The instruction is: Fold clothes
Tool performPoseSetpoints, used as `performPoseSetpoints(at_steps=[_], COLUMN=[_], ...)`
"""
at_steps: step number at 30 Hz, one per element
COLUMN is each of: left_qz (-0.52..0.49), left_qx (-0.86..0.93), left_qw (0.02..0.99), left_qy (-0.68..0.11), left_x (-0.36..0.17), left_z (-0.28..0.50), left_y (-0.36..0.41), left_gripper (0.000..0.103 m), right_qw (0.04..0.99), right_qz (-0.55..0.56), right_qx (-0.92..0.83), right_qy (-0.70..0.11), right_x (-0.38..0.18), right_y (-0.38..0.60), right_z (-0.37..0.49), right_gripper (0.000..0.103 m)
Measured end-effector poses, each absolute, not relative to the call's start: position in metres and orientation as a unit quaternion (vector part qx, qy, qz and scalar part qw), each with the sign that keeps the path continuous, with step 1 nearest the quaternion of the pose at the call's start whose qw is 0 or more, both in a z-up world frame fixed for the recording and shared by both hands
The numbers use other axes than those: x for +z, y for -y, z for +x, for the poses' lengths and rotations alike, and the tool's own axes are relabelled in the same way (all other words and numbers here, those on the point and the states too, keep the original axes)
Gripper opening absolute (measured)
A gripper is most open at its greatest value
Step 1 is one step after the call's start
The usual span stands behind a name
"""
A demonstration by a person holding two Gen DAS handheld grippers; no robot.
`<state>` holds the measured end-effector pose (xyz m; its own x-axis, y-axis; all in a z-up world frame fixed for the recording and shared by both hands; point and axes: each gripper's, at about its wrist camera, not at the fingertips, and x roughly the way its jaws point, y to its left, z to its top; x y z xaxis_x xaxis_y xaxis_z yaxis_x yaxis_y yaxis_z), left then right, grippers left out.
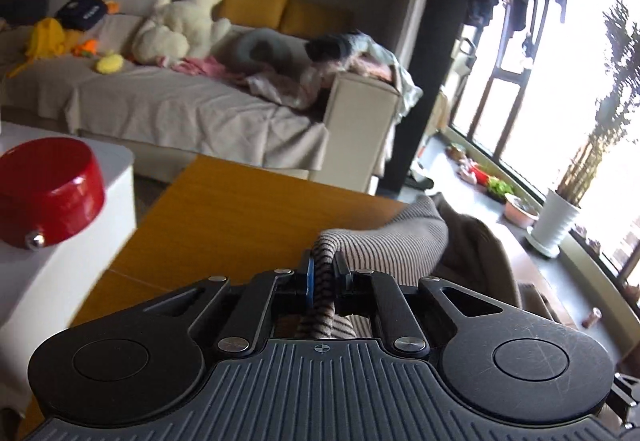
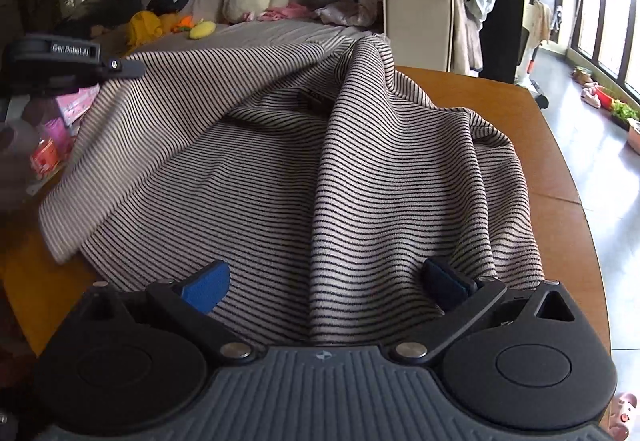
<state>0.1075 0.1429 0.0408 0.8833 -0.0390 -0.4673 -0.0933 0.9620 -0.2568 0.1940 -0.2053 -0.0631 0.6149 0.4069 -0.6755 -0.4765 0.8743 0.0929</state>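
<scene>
A beige garment with thin dark stripes lies rumpled across a wooden table. My left gripper is shut on a bunched edge of the striped garment and holds it lifted above the table. In the right wrist view the left gripper shows at the far left, pulling one corner of the cloth up. My right gripper is open, its blue pads spread over the near edge of the garment, with a raised fold between them.
A sofa with plush toys and piled clothes stands beyond the table. A red bowl sits on a white stand at the left. Pink packages lie at the table's left. Potted plants line the window.
</scene>
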Motion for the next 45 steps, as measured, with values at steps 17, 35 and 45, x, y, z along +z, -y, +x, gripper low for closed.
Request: performPoseSetpoints(at_steps=[17,35,45], left_qz=[-0.016,0.133,-0.017], left_qx=[-0.105,-0.006,-0.094], left_qw=[0.962,0.935,0.957], left_qy=[-0.25,-0.328,-0.272], left_x=[0.063,-0.011,0.039], left_z=[0.139,0.301,0.224], left_y=[-0.133,-0.122,-0.106], left_gripper=[0.095,0.029,0.092], right_qw=[0.928,0.938,0.946], right_qz=[-0.114,-0.117,-0.101], right_qx=[0.221,0.079,0.143], right_qy=[-0.277,-0.317,-0.273], right_x=[-0.024,-0.045,0.021], right_y=[0.119,0.204,0.246], right_z=[0.275,0.43,0.293], right_gripper=[0.075,0.022,0.062])
